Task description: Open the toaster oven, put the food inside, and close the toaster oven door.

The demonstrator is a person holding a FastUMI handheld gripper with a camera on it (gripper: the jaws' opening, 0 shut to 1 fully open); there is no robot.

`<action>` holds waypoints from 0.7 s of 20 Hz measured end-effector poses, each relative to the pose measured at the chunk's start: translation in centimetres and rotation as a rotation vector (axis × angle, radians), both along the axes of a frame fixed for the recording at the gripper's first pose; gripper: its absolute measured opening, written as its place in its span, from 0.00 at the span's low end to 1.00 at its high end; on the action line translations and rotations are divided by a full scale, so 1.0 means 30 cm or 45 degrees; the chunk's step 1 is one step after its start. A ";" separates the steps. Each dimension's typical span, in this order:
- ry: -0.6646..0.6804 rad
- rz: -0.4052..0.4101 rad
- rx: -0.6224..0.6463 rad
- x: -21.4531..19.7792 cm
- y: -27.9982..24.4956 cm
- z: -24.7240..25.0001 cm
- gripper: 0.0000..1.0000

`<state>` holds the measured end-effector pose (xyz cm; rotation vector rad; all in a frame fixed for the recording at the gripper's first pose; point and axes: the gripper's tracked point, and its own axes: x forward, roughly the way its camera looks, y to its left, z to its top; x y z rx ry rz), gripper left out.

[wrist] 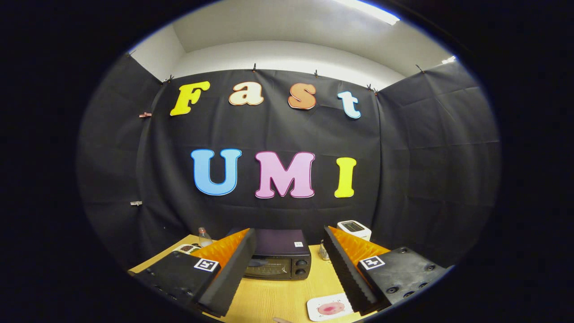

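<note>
A small bottle [204, 237] is seen beyond the left finger [224, 269] of the tool [287, 273], which is held wide open and empty. The toaster oven [279, 260], door closed, is framed between the fingers, just ahead. Bare table [273, 298] is left before it. The food [331, 308] on a white plate [314, 312] lies beside the right finger [345, 269].

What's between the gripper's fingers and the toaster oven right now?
In the gripper view, only bare light wooden tabletop lies between the open hand-held gripper and the closed black toaster oven. The white plate with pink food sits off that line, by one finger.
</note>
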<state>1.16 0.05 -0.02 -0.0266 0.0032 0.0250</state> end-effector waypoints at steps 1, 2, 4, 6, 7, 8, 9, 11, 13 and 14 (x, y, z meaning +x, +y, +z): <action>0.001 0.003 0.001 0.003 0.002 -0.001 0.98; 0.000 0.007 0.000 0.005 0.008 0.000 0.98; -0.008 0.003 -0.013 0.008 0.006 0.004 0.98; -0.012 0.008 -0.026 0.011 0.014 0.005 0.98; -0.011 0.007 -0.030 0.011 0.013 0.002 0.98; -0.005 0.003 -0.033 0.015 0.007 -0.002 0.98; 0.003 -0.001 -0.031 0.017 0.002 -0.009 0.98; 0.014 -0.007 -0.023 0.023 -0.001 -0.014 0.98; 0.009 -0.014 -0.035 0.032 -0.005 -0.011 0.98; 0.012 -0.014 -0.044 0.037 -0.003 -0.015 0.98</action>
